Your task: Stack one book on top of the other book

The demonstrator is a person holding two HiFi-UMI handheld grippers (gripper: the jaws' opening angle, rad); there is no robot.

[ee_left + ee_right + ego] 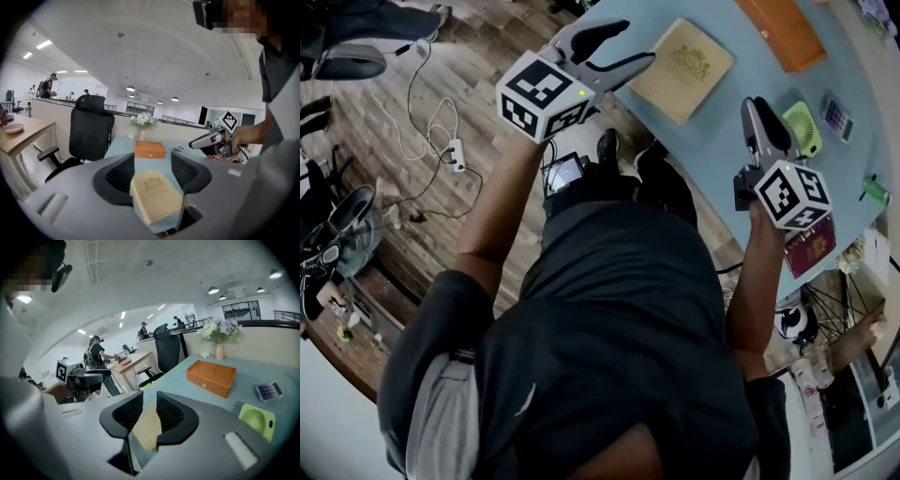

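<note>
Below the right gripper [757, 108], a maroon book [814, 247] lies half-hidden

Bare blue table [712, 150] ringed the tan book [682, 68] on all sides, leaving a clear way in from the near edge, where the left gripper [637, 42] hovered just beside it, jaws apart and empty. An orange box [780, 33] sat farther back, a strip of open tabletop between it and the book. The right side was tighter: a green fan [803, 127] stood just beside the right gripper [754, 103], a calculator [836, 117] lay near the fan, and a maroon book [811, 248] lay at the near edge, partly hidden by that gripper's cube. A black office chair [91, 126] stood off the far corner.
</note>
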